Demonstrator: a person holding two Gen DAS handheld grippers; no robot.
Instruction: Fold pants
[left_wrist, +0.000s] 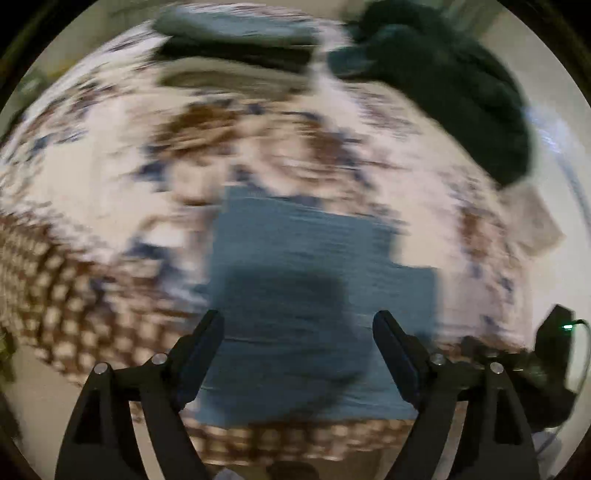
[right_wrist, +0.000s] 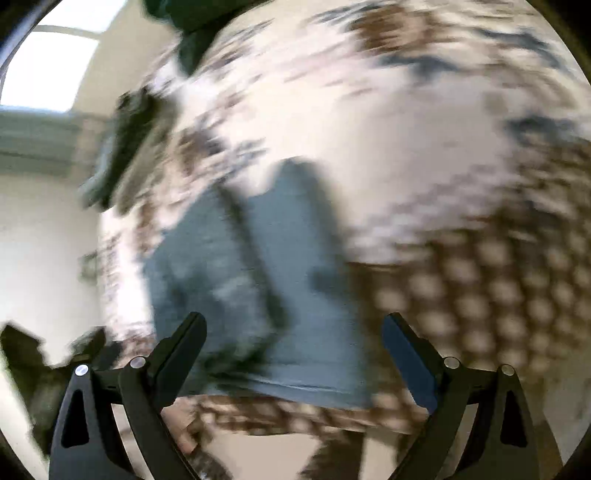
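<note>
Both views are blurred by motion. Blue denim pants (left_wrist: 314, 295) lie folded into a compact shape on a patterned bedspread (left_wrist: 110, 177), near its front edge. My left gripper (left_wrist: 299, 321) hangs open and empty just above the pants' near part. In the right wrist view the same pants (right_wrist: 258, 295) lie ahead, and my right gripper (right_wrist: 295, 325) is open and empty over their near edge.
A dark green garment (left_wrist: 461, 92) is heaped at the far right of the bed. A stack of folded clothes (left_wrist: 236, 48) sits at the far side. The bedspread (right_wrist: 461, 277) has a brown checked border. A dark device (left_wrist: 554, 343) with a green light shows at right.
</note>
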